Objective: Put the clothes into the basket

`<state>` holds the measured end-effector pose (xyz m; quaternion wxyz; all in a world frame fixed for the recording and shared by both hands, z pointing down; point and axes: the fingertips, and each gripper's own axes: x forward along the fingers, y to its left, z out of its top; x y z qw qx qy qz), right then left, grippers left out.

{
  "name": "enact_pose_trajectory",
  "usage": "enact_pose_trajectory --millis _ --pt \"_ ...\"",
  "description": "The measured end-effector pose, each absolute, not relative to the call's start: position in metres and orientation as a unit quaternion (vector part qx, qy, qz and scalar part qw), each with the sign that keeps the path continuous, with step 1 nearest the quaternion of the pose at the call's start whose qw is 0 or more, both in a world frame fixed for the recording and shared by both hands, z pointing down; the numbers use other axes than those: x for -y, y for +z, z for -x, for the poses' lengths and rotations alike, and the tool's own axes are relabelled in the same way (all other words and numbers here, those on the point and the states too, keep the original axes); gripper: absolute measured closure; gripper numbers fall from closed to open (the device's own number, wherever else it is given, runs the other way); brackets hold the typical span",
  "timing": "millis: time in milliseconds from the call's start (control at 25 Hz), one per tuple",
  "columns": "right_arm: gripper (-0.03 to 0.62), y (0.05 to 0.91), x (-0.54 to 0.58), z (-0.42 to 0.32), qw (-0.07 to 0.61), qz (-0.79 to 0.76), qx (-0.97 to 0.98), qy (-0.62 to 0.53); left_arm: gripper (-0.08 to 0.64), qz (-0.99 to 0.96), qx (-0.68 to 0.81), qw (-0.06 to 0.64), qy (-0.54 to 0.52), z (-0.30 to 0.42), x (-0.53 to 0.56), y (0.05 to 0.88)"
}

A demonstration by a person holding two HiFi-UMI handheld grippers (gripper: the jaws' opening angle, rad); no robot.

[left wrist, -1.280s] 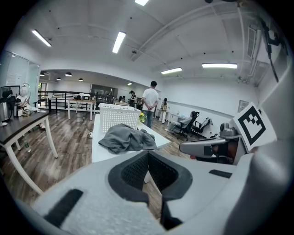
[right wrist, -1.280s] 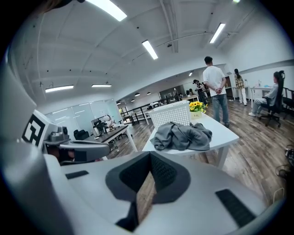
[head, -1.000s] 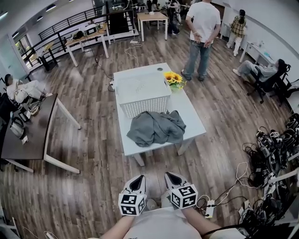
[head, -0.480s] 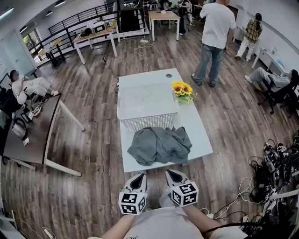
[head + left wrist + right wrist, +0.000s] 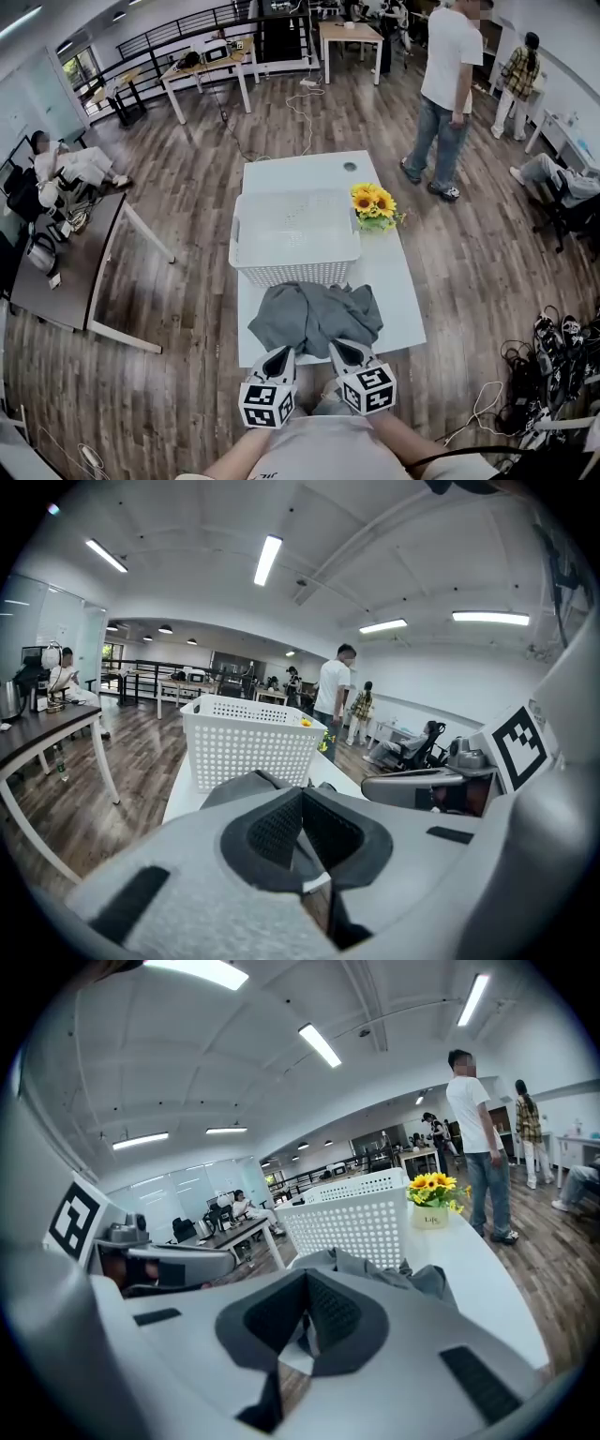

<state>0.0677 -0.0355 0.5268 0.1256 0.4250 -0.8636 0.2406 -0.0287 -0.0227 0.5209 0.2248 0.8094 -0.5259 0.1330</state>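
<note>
A crumpled grey garment (image 5: 317, 317) lies on the near half of the white table (image 5: 398, 300), just in front of the white perforated basket (image 5: 295, 234). The basket looks empty. My left gripper (image 5: 279, 354) and right gripper (image 5: 343, 349) are side by side at the table's near edge, just short of the garment. Both are shut with nothing between the pads. In the left gripper view, past the left gripper (image 5: 302, 794), the garment (image 5: 234, 787) and basket (image 5: 248, 742) lie ahead. The right gripper view shows the right gripper (image 5: 307, 1279), the garment (image 5: 375, 1265) and the basket (image 5: 356, 1218).
A pot of sunflowers (image 5: 373, 204) stands on the table to the basket's right. A person (image 5: 450, 84) stands beyond the table. A dark desk (image 5: 66, 253) is at the left, and cables and gear (image 5: 553, 366) lie on the floor at the right.
The table and garment have come much nearer in the head view. Both grippers, still side by side and shut, have moved from over bare floor to the table's near edge.
</note>
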Motion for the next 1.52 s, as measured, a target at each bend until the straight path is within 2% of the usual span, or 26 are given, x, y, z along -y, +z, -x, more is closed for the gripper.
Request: enact_pose_trajectory --millis 640,880,960,1080,1240,1520 --pt "0.578 0.535 0.070 -0.051 0.140 -0.432 0.856 0.248 0.548 -0.821 0.496 0.236 0.157 0.041 0.061 0.531" --pt "0.568 0.547 0.080 -0.044 0.168 -0.421 0.857 0.245 0.548 -0.822 0.487 0.240 0.170 0.049 0.073 0.540" --pt "0.484 0.556 0.084 -0.044 0.183 -0.420 0.854 0.245 0.548 -0.821 0.484 0.247 0.176 0.050 0.076 0.548" --pt "0.398 0.569 0.090 -0.044 0.213 -0.415 0.853 0.235 0.548 -0.818 0.481 0.255 0.185 0.052 0.079 0.559" --pt "0.254 0.586 0.094 -0.041 0.270 -0.396 0.854 0.203 0.548 -0.816 0.479 0.262 0.191 0.055 0.083 0.567" --pt "0.148 0.631 0.095 -0.030 0.390 -0.326 0.844 0.169 0.548 -0.812 0.472 0.277 0.204 0.057 0.084 0.580"
